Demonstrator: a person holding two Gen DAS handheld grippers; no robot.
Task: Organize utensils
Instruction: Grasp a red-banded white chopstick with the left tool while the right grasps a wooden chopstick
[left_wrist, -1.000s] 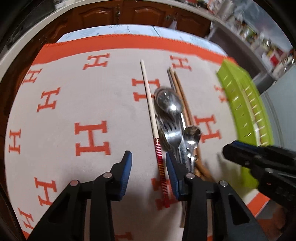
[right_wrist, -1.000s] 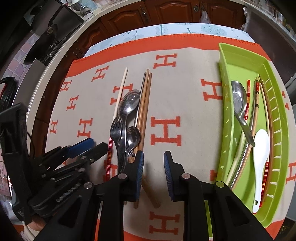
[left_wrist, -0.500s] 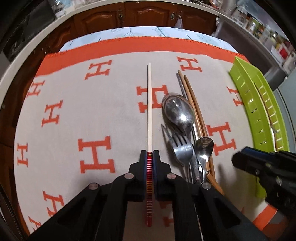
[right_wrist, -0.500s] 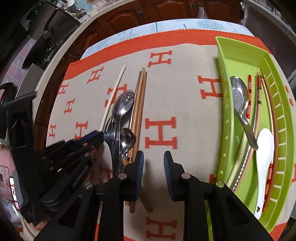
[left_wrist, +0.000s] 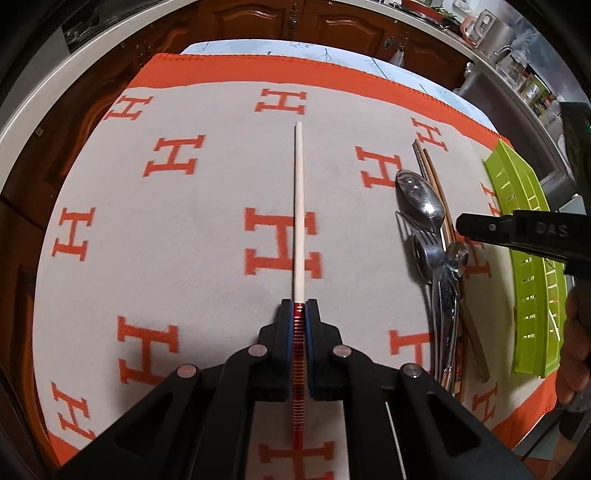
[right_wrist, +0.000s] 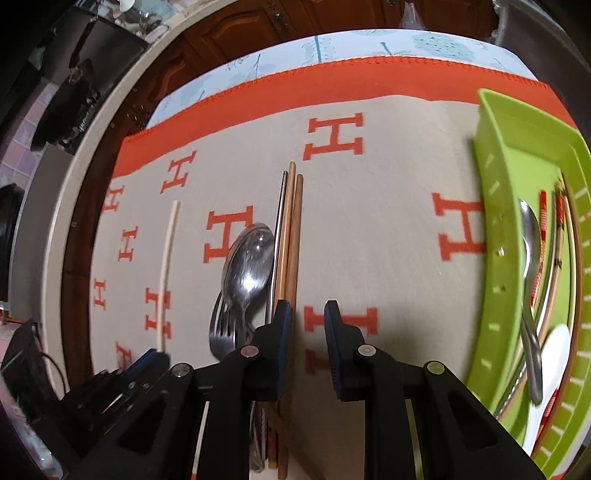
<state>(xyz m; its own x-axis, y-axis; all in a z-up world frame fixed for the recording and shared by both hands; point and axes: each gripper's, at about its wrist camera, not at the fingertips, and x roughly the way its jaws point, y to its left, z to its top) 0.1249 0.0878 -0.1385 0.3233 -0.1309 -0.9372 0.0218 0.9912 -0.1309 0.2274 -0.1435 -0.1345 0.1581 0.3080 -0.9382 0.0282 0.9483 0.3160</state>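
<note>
My left gripper (left_wrist: 298, 314) is shut on a cream chopstick (left_wrist: 299, 206) with a red striped handle and holds it pointing away over the cloth. The chopstick (right_wrist: 167, 266) and the left gripper (right_wrist: 147, 363) also show in the right wrist view. My right gripper (right_wrist: 306, 317) is open and empty, low over the cloth, its left finger right beside two brown wooden chopsticks (right_wrist: 291, 236). A pile of steel spoons (right_wrist: 249, 266) and a fork (right_wrist: 221, 328) lies to their left. The pile (left_wrist: 432, 229) sits right of my left gripper.
A green slotted tray (right_wrist: 495, 229) at the right holds a steel spoon (right_wrist: 530, 280), a white spoon (right_wrist: 554, 354) and several chopsticks. The tray (left_wrist: 532, 266) also shows in the left wrist view. A beige cloth (left_wrist: 184, 229) with orange H marks covers the table. Wooden cabinets stand behind.
My left gripper closed on the cream chopstick and carried it left, away from the pile. My right gripper moved lower and closer to the brown chopsticks, still open.
</note>
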